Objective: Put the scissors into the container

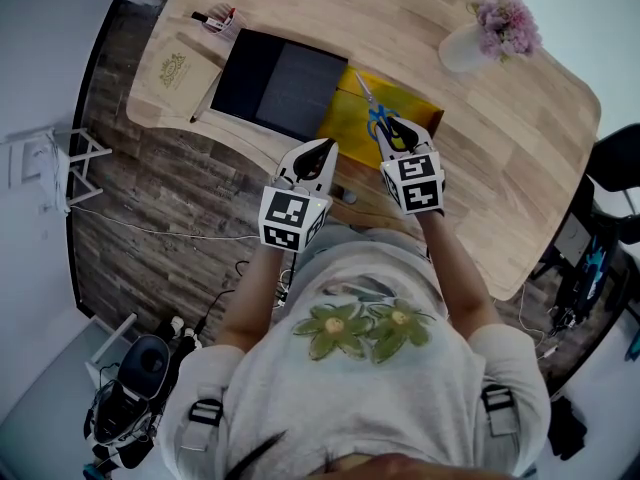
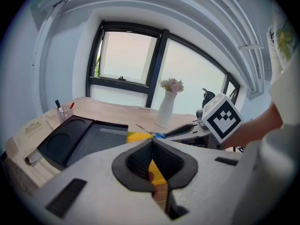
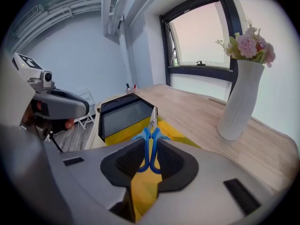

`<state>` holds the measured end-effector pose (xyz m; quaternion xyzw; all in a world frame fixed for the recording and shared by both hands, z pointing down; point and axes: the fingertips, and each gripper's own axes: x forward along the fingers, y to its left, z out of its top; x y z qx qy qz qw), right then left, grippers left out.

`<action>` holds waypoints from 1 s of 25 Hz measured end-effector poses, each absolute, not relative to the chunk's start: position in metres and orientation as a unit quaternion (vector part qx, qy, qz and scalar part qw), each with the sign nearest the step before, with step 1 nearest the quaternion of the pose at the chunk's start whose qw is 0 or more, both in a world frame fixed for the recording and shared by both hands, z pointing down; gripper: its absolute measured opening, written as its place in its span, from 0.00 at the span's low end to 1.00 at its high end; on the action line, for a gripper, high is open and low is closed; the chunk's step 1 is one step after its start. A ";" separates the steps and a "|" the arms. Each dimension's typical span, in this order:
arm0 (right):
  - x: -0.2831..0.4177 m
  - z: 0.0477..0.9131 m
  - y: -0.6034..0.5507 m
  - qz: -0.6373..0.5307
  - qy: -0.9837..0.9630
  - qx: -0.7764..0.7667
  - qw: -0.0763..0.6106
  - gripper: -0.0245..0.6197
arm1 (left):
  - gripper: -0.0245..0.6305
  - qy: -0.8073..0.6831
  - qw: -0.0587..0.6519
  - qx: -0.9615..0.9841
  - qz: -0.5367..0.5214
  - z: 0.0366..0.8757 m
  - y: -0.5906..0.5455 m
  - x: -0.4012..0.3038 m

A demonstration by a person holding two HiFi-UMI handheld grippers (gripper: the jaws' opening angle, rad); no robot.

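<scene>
Left gripper (image 2: 153, 142) sat at 6 o'clock, jaws closed together, nothing between them. Black tray (image 2: 70, 142) lay at 9 o'clock on the wooden table (image 2: 112, 110), with a yellow mat (image 2: 135, 137) touching its 3 o'clock edge. Scissors (image 2: 157, 135) were over the mat, blue handle at the right gripper (image 2: 171, 133) tips toward 3 o'clock. White vase (image 2: 166, 111) stood at 12, pen cup (image 2: 64, 113) at 10.
</scene>
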<state>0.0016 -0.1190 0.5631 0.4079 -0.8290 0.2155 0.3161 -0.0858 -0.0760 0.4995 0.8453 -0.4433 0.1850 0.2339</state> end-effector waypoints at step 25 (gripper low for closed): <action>-0.005 0.593 -0.129 0.219 -0.827 0.385 0.346 0.17 | 0.05 -0.441 0.251 0.843 0.179 0.505 -0.084 -0.079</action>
